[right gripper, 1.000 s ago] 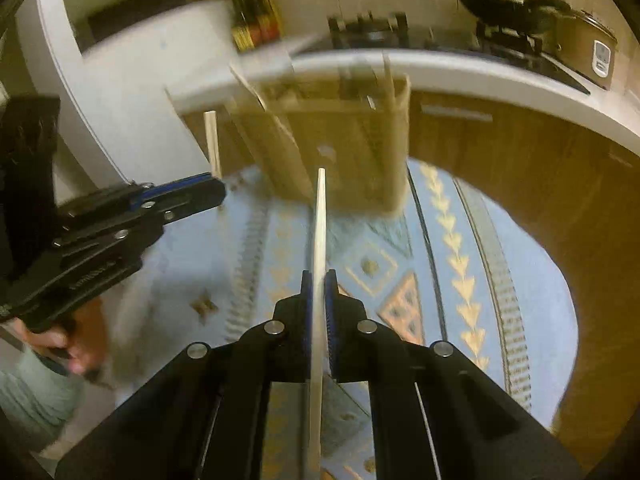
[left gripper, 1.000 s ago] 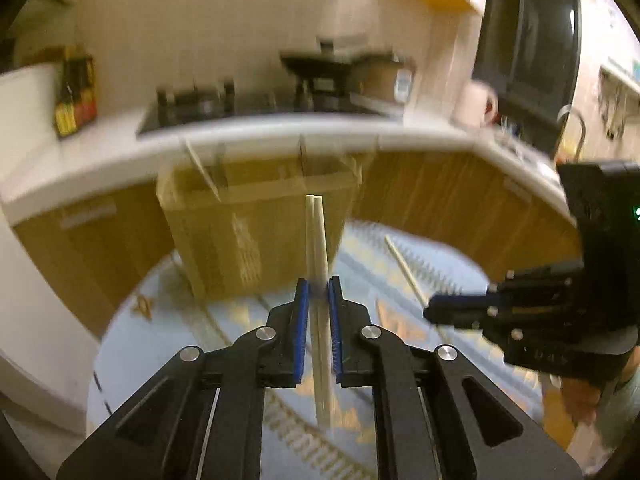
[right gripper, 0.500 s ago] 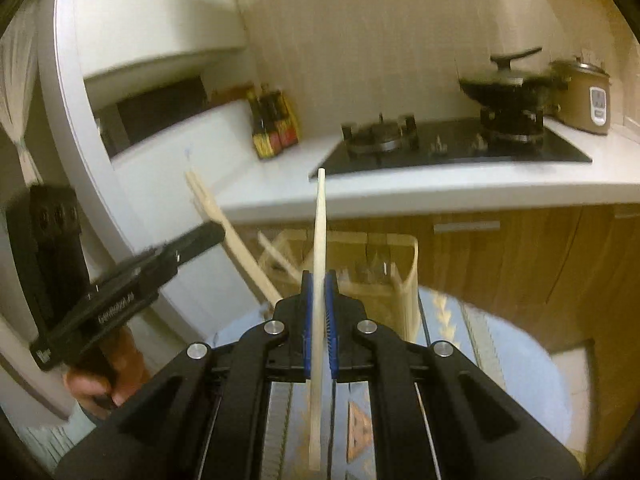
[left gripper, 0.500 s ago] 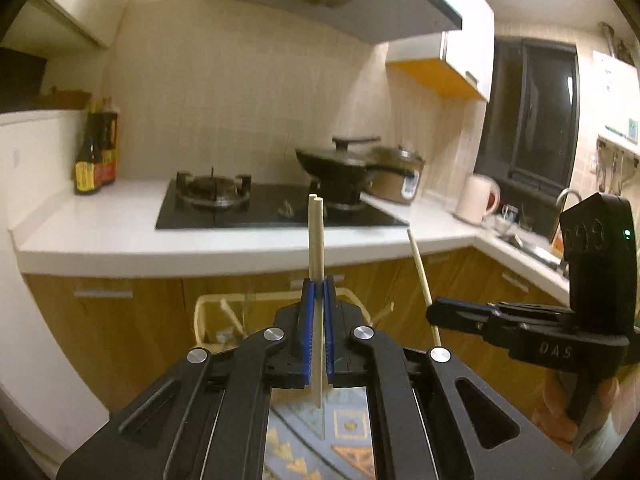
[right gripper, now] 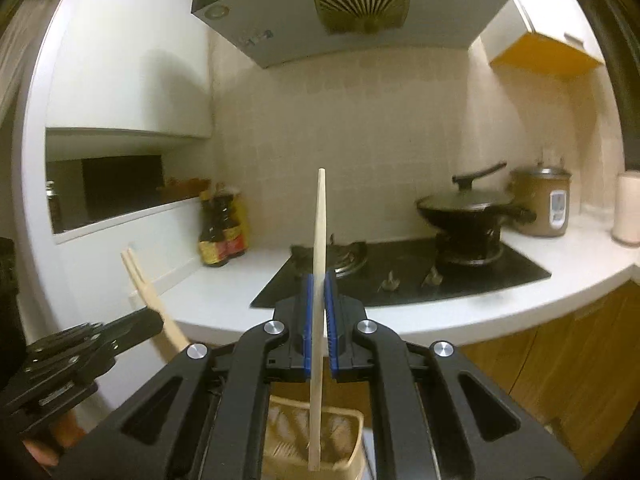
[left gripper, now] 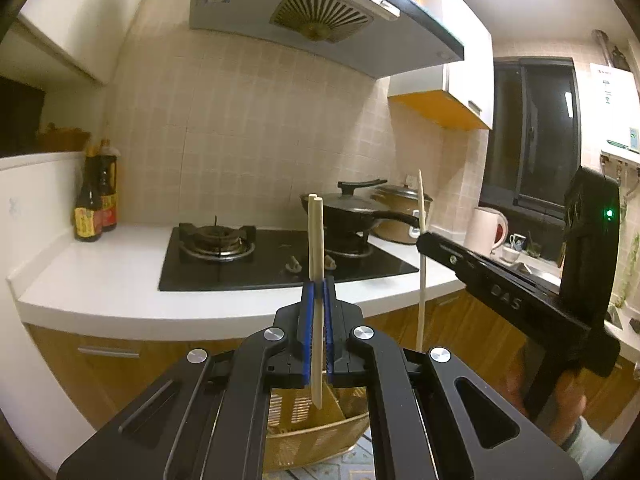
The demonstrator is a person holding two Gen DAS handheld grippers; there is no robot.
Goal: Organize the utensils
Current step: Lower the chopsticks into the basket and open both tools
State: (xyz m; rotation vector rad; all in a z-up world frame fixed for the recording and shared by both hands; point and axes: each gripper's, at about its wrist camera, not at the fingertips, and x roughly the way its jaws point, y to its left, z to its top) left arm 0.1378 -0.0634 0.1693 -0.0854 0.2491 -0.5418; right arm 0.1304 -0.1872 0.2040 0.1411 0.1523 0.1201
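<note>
— Clamping what, nearest us?

— Left gripper (left gripper: 316, 300) is clenched on a pair of chopsticks (left gripper: 315, 240), held upright between its blue pads (left gripper: 306, 320), the lower tips hanging over a woven basket (left gripper: 320, 436) directly below the jaws.

— And the other tool?

— Right gripper (right gripper: 319, 300) grips a single chopstick (right gripper: 319, 280), upright with a slight lean; its lower end hangs over the same basket (right gripper: 352, 432). In the left wrist view that gripper (left gripper: 424, 240) shows at the right, its chopstick (left gripper: 422, 256) standing vertical.

— Farther out?

— White countertop (left gripper: 100, 280) with a black gas hob (left gripper: 272, 260). A lidded black pan (left gripper: 356, 210) sits on the right burner, a rice cooker (left gripper: 400, 216) just behind it. Sauce bottles (left gripper: 96, 208) stand far left, a white kettle (left gripper: 490, 228) far right. Range hood (left gripper: 320, 12) above.
</note>
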